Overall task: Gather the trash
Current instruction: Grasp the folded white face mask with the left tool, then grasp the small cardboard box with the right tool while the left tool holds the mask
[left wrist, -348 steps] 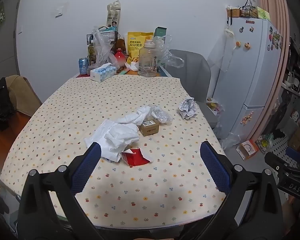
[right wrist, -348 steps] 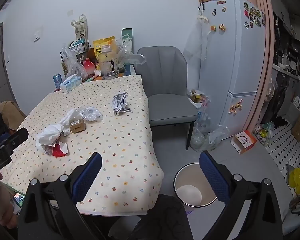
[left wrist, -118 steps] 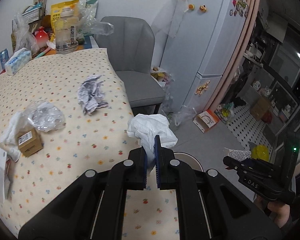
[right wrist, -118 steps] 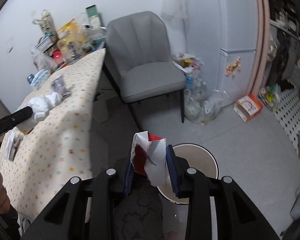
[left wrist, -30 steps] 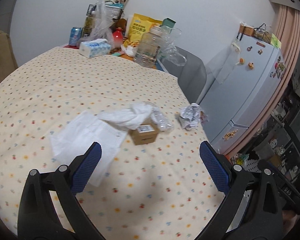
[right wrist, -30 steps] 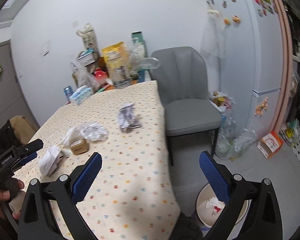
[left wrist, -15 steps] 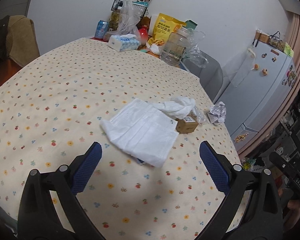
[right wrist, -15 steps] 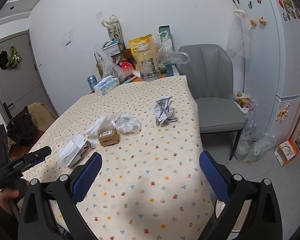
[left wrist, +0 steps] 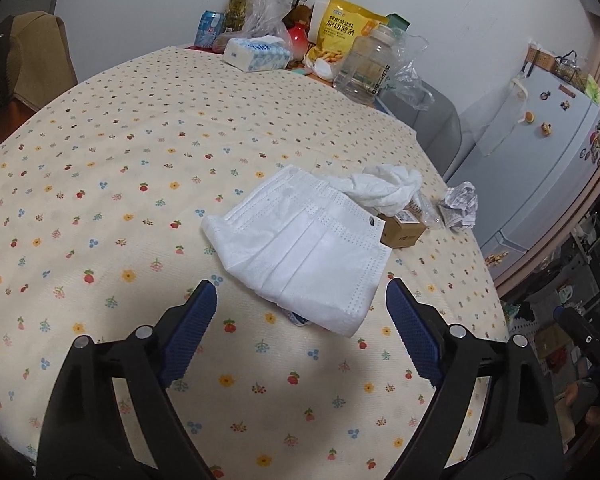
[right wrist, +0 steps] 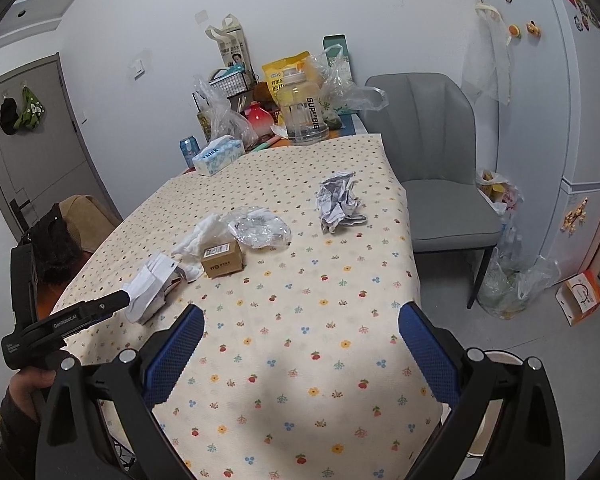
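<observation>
The left gripper is open wide, with its two blue pads far apart and nothing between them. It hangs low over the table, which has a cloth with little flowers on it. Right in front of it, just past the tips of its fingers and a bit toward its right finger, lies a flat white paper napkin. The near corner of the napkin sits between the two fingers, but it does not touch them. A little farther, past the napkin and to the right, is a small brown cardboard box. A scrunched white tissue lies just behind the box and touches the far edge of the napkin. Farther right still is a crumpled ball of printed paper. Way at the back of the table stand a blue tissue pack, a big clear water jug and a yellow snack bag. The right gripper is open wide too, and it holds nothing. It hangs over the near edge of the table. Ahead of it and to its left are the same cardboard box and a crumpled clear plastic wrapper just behind the box. The crumpled paper is farther on, almost straight ahead. Off to the right of the table is a gray chair, with the white fridge behind it.
</observation>
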Tool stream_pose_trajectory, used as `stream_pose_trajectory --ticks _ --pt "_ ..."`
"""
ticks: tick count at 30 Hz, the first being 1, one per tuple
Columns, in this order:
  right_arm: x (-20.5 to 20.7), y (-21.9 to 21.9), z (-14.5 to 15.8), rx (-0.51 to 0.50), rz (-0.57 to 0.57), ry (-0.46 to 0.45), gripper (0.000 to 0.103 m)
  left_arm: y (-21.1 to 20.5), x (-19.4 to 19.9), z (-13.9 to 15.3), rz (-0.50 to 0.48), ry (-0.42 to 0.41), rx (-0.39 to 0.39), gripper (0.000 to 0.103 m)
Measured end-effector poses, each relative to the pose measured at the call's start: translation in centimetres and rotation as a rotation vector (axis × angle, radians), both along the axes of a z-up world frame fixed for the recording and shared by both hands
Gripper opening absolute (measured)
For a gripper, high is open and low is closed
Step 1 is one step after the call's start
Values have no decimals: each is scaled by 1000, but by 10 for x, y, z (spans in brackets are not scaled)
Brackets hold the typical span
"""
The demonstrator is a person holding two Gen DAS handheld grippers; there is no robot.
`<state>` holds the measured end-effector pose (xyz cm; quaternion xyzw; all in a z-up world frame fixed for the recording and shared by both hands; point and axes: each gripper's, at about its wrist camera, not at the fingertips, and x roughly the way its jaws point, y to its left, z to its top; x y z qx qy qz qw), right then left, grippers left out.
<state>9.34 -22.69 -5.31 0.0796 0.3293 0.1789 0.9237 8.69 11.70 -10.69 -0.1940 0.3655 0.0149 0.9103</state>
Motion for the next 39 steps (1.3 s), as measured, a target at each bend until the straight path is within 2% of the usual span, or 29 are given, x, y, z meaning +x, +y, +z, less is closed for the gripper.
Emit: stream_pose_trajectory --ticks 1,8,10,13,16,17,18,20,23,25,28,31,34,37,39 --pt "1 0 -1 2 -2 2 96 -3 1 0 -1 2 15 86" --pt "7 -2 -9 16 -8 25 96 -44 6 4 -52 13 286 86" --pt "8 -3 -11 20 -6 32 96 -51 10 3 -59 30 335 83" --pt "9 -6 -13 26 -7 37 96 -54 16 -2 -60 69 367 75" --pt "12 -7 -14 32 -6 41 96 -54 19 -3 -48 87 385 61" --pt "12 -7 -14 33 -5 42 96 -52 18 -1 -35 82 388 44" --pt "13 -7 -15 35 -3 43 96 -50 17 0 -27 74 379 29" --pt "13 -6 -15 35 2 46 96 -46 12 5 -26 48 331 14" --pt "14 0 -15 32 18 49 96 -37 3 17 -13 -9 271 10" --pt "15 5 -12 28 31 42 96 -26 -2 23 -9 -46 203 10" --pt "15 14 -8 27 49 31 96 -12 -9 30 12 -79 151 10" --pt "17 27 -4 22 74 23 96 4 -14 35 10 -107 68 10" --pt "19 40 2 18 101 13 96 23 -19 34 11 -126 -38 10" --pt "21 55 8 11 132 0 96 44 -22 28 -11 -158 -206 10" --pt "24 64 11 3 150 -7 96 54 -24 27 1 -177 -238 10"
